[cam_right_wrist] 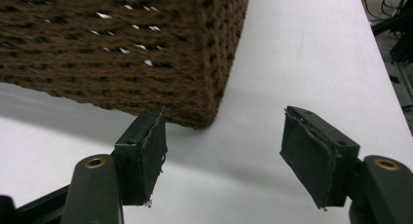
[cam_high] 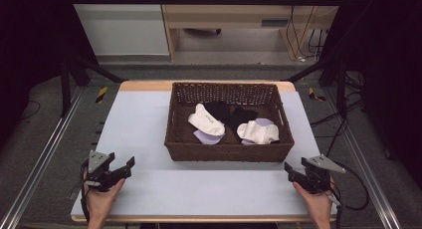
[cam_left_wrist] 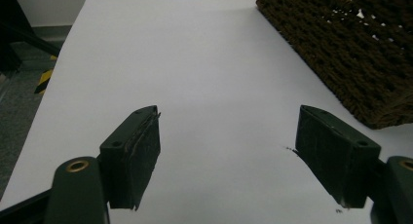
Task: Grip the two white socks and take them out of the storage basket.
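Your left tongs point(cam_high: 117, 168) and right tongs point(cam_high: 296, 172) rest spread and empty at the near corners of the pale surface point(cam_high: 139, 129), with the brown woven basket point(cam_high: 229, 152) of white socks point(cam_high: 259, 132) ahead between them, nearer your right.

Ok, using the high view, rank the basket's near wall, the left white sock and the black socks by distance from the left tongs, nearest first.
1. Basket's near wall: just right of the left tongs, slightly farther up the table.
2. Left white sock: inside the basket, left half.
3. Black socks: middle of the basket, toward its back.
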The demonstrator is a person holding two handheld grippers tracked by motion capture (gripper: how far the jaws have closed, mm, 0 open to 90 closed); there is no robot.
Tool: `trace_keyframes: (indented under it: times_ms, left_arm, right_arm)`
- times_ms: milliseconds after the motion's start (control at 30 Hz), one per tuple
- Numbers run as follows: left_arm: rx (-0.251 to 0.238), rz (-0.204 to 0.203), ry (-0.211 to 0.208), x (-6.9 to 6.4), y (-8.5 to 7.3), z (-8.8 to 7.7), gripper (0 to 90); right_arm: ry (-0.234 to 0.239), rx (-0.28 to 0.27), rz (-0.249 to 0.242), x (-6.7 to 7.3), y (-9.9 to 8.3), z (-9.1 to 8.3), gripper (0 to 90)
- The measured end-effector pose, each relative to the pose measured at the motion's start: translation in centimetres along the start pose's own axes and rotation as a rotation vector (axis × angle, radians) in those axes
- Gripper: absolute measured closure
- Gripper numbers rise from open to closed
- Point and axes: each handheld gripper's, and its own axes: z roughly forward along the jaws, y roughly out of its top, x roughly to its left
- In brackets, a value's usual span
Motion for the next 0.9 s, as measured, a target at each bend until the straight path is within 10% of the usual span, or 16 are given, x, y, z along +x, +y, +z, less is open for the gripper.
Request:
trace_keyframes:
  times_ms: [900]
  left_arm:
    - [0.033,0.011,0.023,0.2,-0.2,0.1,36.1]
  right_arm:
    - [0.108,-0.164,-0.044,3.0,5.3,-5.3,27.5]
